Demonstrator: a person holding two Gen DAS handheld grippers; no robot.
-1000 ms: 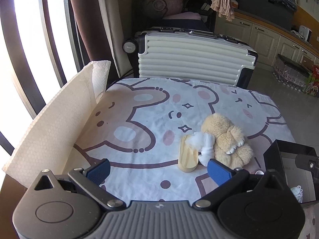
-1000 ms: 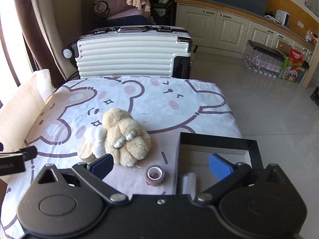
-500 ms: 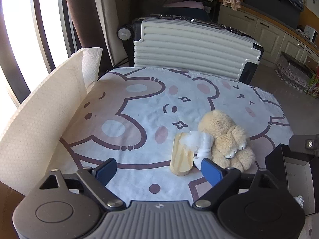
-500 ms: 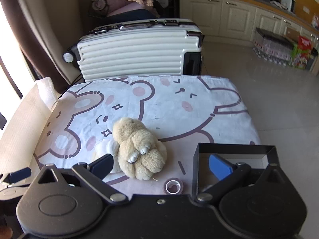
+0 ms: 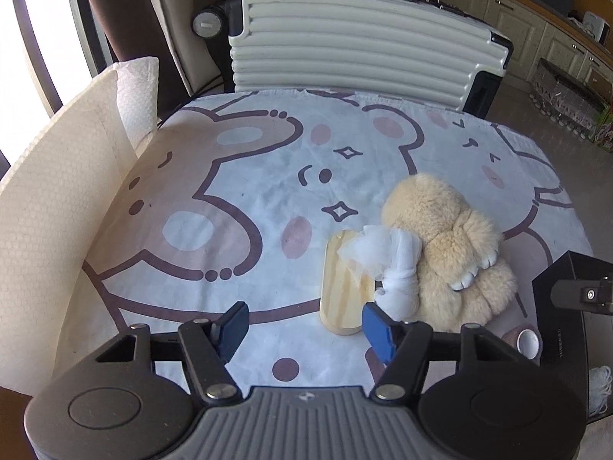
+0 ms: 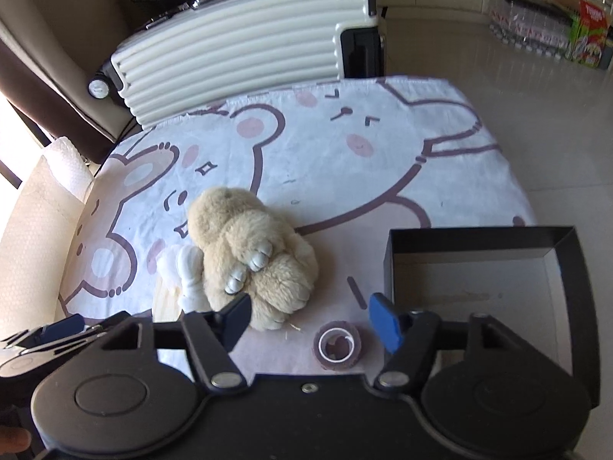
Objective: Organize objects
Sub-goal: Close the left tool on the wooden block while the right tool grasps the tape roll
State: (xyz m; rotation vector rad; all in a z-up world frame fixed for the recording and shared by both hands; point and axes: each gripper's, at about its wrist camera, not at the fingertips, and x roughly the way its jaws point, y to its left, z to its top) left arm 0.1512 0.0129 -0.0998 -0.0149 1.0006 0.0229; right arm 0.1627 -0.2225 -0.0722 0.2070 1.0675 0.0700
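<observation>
A beige plush toy [image 5: 444, 245] [image 6: 253, 253] lies on the bear-print tablecloth, with a knotted white cloth [image 5: 394, 264] [image 6: 187, 272] and a wooden block [image 5: 345, 291] against its left side. A small roll of tape [image 6: 337, 347] [image 5: 526, 341] lies in front of it. A black open box [image 6: 475, 241] [image 5: 563, 268] stands at the right. My left gripper [image 5: 306, 324] is open and empty, just short of the wooden block. My right gripper [image 6: 310, 320] is open and empty, above the tape roll, with its left finger by the plush.
A white ribbed suitcase [image 5: 356, 50] [image 6: 237, 50] stands behind the table's far edge. A sheet of white paper towel [image 5: 65, 176] rises along the left edge. Tiled floor and cabinets [image 5: 559, 46] lie to the right. Something white [image 5: 599, 387] lies in the box.
Both grippers have moved forward and tilted down over the table. The plush, cloth and block look nearer, and the tape roll now sits between my right fingers' line. Both stay open.
</observation>
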